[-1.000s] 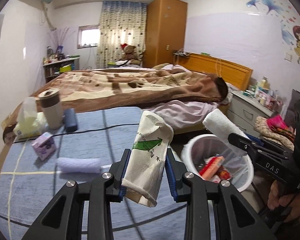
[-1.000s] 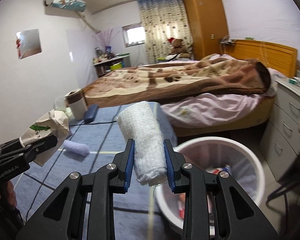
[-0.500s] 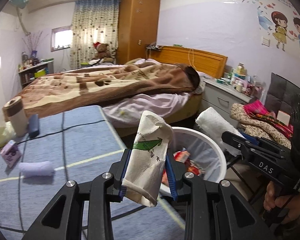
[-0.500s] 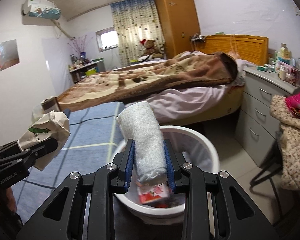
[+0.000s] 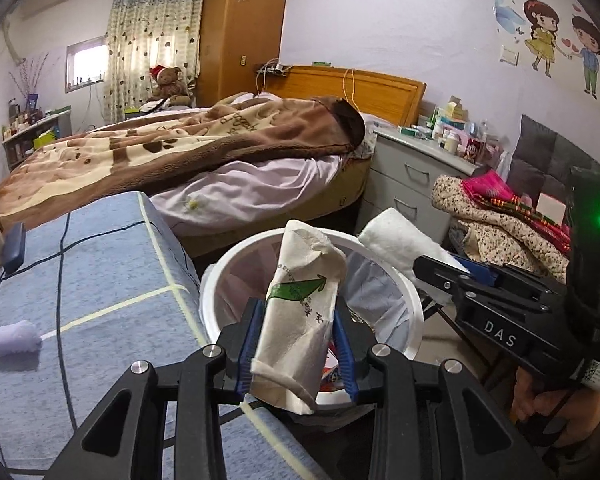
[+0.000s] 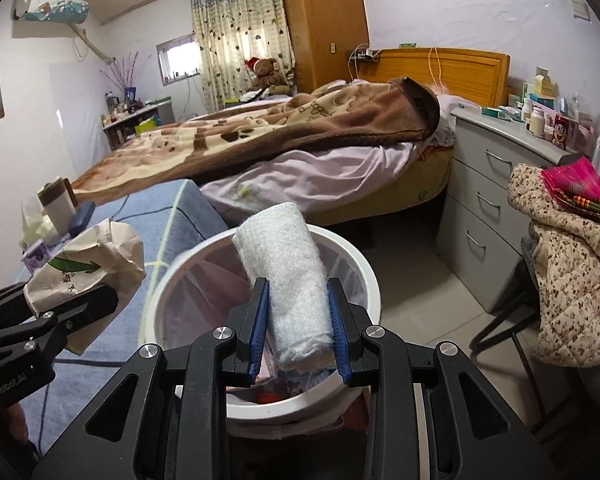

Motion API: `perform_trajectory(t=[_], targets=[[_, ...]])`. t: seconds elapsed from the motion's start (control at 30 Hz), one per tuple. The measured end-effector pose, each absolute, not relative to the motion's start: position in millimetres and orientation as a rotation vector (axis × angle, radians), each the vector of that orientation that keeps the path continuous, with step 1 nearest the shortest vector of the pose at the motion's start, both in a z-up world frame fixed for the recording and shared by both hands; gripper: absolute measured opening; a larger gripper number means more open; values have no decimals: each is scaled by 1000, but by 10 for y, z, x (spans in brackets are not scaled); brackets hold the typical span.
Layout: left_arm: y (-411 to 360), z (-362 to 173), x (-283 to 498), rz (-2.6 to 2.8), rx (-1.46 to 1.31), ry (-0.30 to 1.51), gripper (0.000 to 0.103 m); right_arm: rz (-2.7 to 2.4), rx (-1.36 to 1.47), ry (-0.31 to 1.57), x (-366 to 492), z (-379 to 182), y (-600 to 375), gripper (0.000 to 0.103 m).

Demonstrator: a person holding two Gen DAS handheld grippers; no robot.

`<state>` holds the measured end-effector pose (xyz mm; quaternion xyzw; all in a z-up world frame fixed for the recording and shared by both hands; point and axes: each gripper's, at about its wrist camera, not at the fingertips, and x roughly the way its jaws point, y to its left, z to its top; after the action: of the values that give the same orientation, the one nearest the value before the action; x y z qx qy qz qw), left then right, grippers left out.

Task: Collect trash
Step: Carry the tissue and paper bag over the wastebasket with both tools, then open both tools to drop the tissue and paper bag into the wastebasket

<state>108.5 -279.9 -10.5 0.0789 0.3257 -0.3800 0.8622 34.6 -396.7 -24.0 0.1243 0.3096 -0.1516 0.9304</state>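
Both tongs tilt downward side by side over the white trash bin standing beside the blue-covered table. The left tongs, jaws starting to ease apart, have a crumpled paper bag with a green arrow between their blue pads above the bin's mouth. The right tongs clamp a rolled white towel upright over the bin, a hand gripping their handle.

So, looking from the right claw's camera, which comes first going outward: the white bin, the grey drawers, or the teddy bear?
From the right claw, which grips a rolled white cloth:
1. White bin, right below and ahead of the claw.
2. Grey drawers, off to the right beside the bed.
3. Teddy bear, far back by the curtain, beyond the bed.
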Motion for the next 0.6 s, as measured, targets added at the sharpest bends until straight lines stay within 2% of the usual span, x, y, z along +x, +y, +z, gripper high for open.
perform_trajectory(t=[0.23, 0.37, 0.5, 0.6], targets=[[-2916, -162, 1157, -800, 162, 697, 37, -321, 261, 670, 414, -331, -4052, 30], [-2931, -183, 1216, -811, 138, 710, 46, -327, 246, 688, 441, -347, -4064, 30], [-2903, -159, 1226, -812, 127, 689, 60, -336, 247, 704, 437, -366, -4073, 34], [-2872, -147, 1242, -818, 117, 693, 61, -340, 250, 707, 445, -361, -4074, 38]])
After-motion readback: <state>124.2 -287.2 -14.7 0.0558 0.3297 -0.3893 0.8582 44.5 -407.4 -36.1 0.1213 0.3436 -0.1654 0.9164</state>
